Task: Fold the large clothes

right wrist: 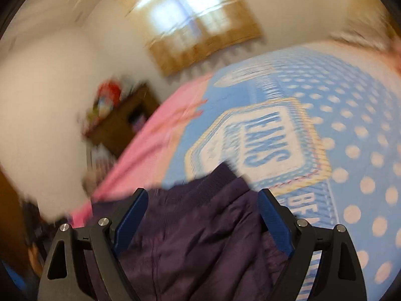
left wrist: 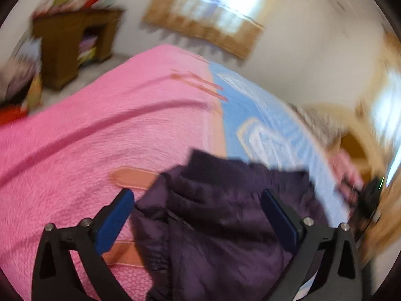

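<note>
Left wrist view: the left tool (left wrist: 198,215) is seen spread wide above a crumpled purple garment (left wrist: 213,225), which lies on the bed where the pink cover (left wrist: 100,125) meets the blue sheet (left wrist: 270,125). The right tool (right wrist: 201,219) is likewise released over the garment (right wrist: 200,238), nothing gripped. A release between folds is judged; next, fresh edges must be found and pinched.

The garment (left wrist: 225,225) is dark purple, plain. Under it lies a bright pink bedspread (left wrist: 100,130) with salmon-orange bars, and beside that a light blue sheet (right wrist: 325,125) scattered with pale cream dots and a cream-and-yellow badge bearing blue letters. Each gripper (left wrist: 198,200) is black with blue pads (right wrist: 274,223). The cabinet (left wrist: 72,47) is brown.
</note>
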